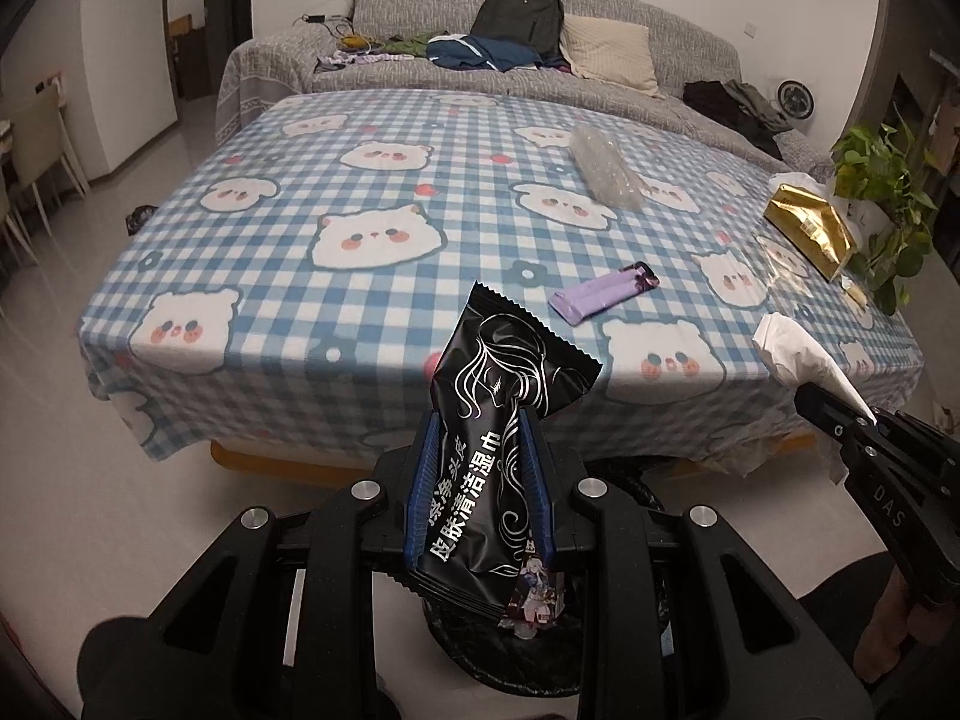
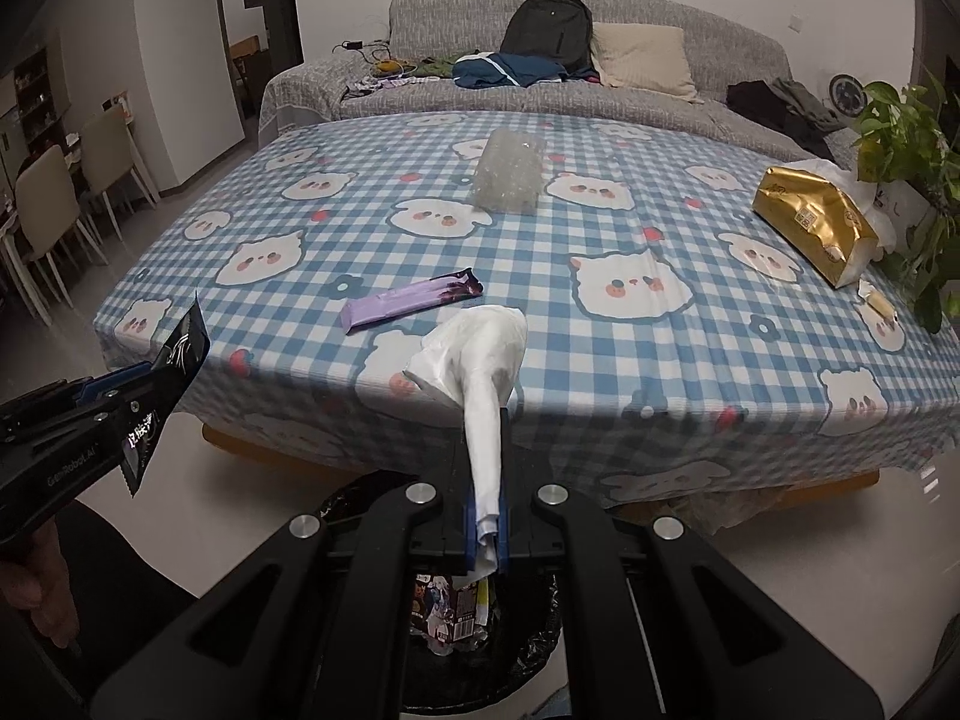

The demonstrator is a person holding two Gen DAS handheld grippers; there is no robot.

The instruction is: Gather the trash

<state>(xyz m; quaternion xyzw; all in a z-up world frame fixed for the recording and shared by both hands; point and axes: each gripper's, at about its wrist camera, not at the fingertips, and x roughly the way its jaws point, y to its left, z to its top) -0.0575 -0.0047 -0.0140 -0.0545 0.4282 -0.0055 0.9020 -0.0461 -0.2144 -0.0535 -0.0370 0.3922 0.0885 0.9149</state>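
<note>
Left gripper (image 1: 480, 462): fingers clamped on a black wet-wipe packet (image 1: 498, 438), held above the bin (image 1: 528, 648). Right gripper (image 2: 487, 480): fingers clamped on a white tissue (image 2: 480, 360), held over the bin's black liner (image 2: 540, 630), which holds printed wrappers. On the checked tablecloth (image 2: 600, 360): purple wrapper (image 2: 408, 300) near the front edge, clear bubble wrap (image 2: 509, 174) toward the sofa (image 2: 660, 30), gold tissue pack (image 2: 810, 222) beside the plant (image 2: 900, 138).
</note>
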